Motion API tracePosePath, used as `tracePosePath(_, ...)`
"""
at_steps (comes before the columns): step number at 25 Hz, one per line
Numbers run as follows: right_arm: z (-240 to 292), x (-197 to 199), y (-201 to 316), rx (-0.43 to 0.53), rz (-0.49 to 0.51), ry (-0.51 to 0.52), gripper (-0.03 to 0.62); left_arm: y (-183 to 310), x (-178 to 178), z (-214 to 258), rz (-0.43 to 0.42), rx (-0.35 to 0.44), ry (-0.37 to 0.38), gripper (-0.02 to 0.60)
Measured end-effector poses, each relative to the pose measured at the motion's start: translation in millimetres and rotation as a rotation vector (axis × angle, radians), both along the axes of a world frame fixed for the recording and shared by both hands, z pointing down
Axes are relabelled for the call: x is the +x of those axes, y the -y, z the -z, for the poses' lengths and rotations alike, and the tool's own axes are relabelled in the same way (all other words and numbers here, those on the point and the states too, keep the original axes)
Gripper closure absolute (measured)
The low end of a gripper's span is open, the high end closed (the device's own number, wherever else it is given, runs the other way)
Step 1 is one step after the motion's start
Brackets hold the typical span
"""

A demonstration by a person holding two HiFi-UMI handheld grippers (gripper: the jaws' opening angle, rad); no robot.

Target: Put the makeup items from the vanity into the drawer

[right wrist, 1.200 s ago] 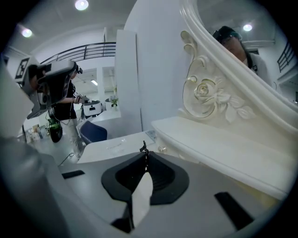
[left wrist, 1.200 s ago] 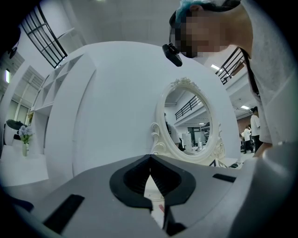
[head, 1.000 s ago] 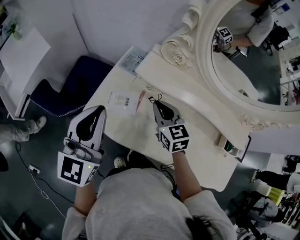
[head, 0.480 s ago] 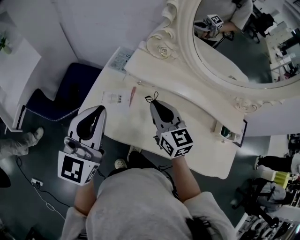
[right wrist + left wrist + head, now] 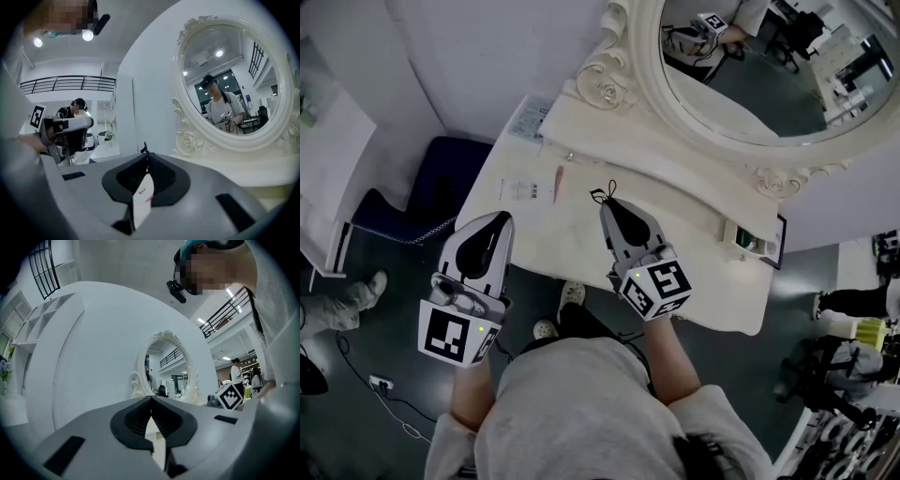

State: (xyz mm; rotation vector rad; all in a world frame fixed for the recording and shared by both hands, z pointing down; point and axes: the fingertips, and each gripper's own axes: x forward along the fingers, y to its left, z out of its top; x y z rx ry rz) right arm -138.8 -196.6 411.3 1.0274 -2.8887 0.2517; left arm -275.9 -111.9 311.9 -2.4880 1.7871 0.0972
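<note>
On the white vanity lie a white printed card and, beside it, a thin red pencil. My right gripper hovers shut over the middle of the tabletop, just right of the pencil. A thin black loop pokes out at its tips; whether it is pinched or attached I cannot tell. In the right gripper view the card shows through the gap behind the closed tips. My left gripper is shut and empty, off the vanity's left front edge. No drawer is visible.
An oval carved mirror stands at the back of the vanity. A printed packet lies at the far left corner and a green-and-white box at the right end. A dark blue seat stands left of the vanity.
The head view has swung, so the vanity and mirror sit higher and further left in the picture. Both grippers stay shut and have hardly moved.
</note>
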Motion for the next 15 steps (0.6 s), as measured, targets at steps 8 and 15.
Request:
tracePosePath(8,24.6,13.9,-37.7,0.047,-0.073,0.039,0.562,-26.5,12.6,6.3,-0.064,0.02,-0.003,0.566)
tracePosePath(15,42.5,28.0,-68.6,0.086,-0.131,0.057,0.562,-47.9,25.0,11.0,-0.126,0.042,-0.015,0.566)
